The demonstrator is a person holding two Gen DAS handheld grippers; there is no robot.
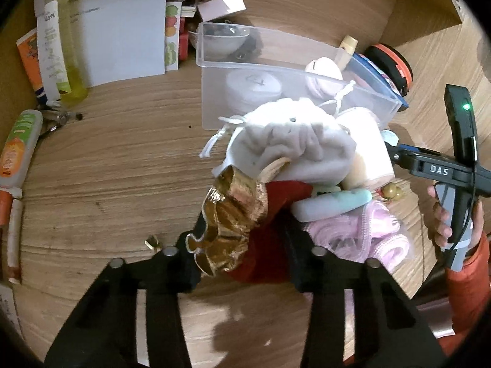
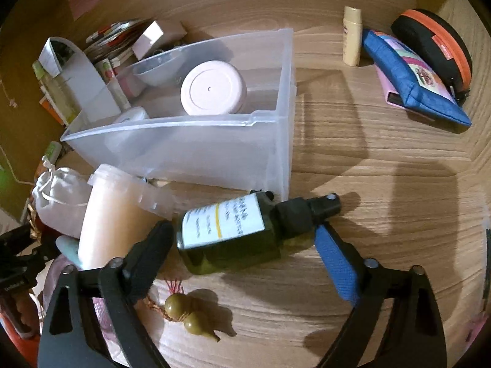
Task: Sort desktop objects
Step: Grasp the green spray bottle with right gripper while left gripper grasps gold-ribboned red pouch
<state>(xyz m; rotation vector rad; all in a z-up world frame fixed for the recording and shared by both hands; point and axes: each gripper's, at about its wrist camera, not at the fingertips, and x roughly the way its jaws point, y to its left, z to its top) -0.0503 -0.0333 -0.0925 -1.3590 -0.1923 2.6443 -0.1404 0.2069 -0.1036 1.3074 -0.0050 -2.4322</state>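
My left gripper (image 1: 242, 239) has its fingers on either side of a red pouch with a gold ruffled top (image 1: 236, 214), apparently closed on it, in a pile with a white drawstring bag (image 1: 291, 141), a pink cloth (image 1: 362, 233) and a cream bottle (image 1: 365, 150). My right gripper (image 2: 245, 233) is open around a dark green spray bottle (image 2: 233, 230) that lies on the wooden desk (image 2: 383, 184) in front of a clear plastic bin (image 2: 199, 141). The bin holds a white round jar (image 2: 211, 89).
A blue pouch (image 2: 411, 79), an orange-rimmed black case (image 2: 435, 46) and a small cream tube (image 2: 351, 36) lie at the right. Papers, bottles and tubes (image 1: 61, 46) stand at the left. An olive gourd charm (image 2: 190, 316) lies near my right gripper.
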